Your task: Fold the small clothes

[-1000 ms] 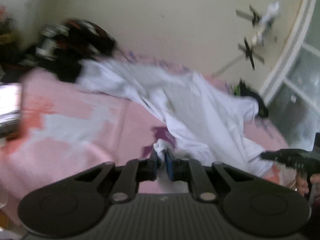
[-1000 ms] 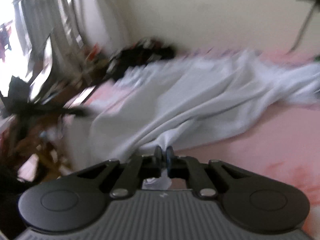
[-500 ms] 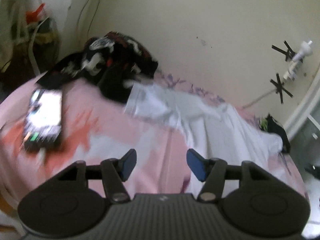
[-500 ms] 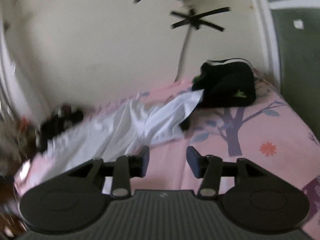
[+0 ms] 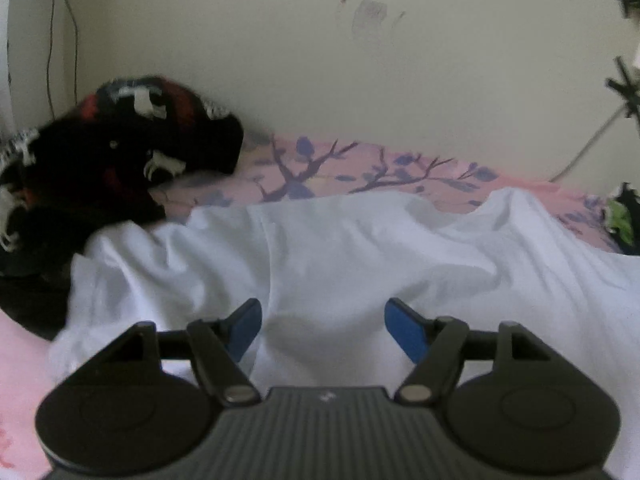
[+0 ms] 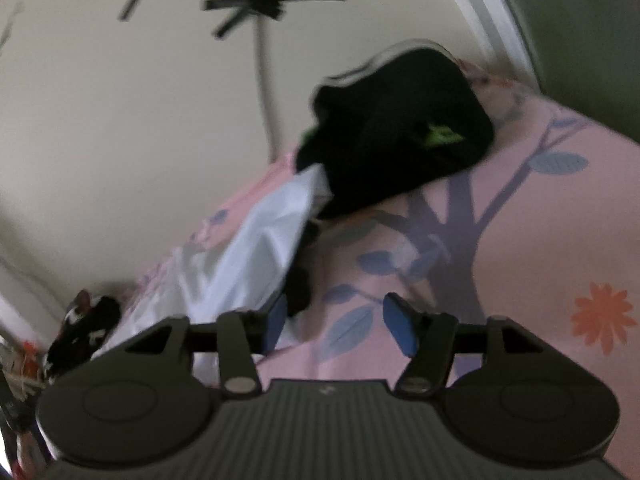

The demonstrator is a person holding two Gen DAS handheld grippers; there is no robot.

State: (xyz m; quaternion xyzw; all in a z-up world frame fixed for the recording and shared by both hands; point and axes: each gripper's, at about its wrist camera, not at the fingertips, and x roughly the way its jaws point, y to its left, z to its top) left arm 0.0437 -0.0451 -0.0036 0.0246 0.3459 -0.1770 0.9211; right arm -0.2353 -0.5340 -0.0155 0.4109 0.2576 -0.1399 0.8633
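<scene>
A white garment [image 5: 340, 248] lies spread and wrinkled across the pink bed sheet [image 5: 360, 168]. My left gripper [image 5: 322, 330] hovers over its near part with jaws opening and no cloth pinched between the blue pads. In the right wrist view one end of the white garment [image 6: 256, 248] runs under a black garment with green marks [image 6: 400, 132]. My right gripper [image 6: 334, 322] is over the bare pink sheet [image 6: 540, 240] just right of the white cloth, jaws opening, nothing between them.
A black, red and white pile of clothes [image 5: 112, 156] sits at the bed's far left against the cream wall [image 5: 320, 60]. The black garment with green marks [image 5: 624, 216] lies at the far right. A cable taped with black crosses [image 6: 260, 4] runs down the wall.
Both grippers were shut on the white garment a second ago; both have let it go and opened. The left one swung over the spread cloth; the right rolled and moved to the garment's right end.
</scene>
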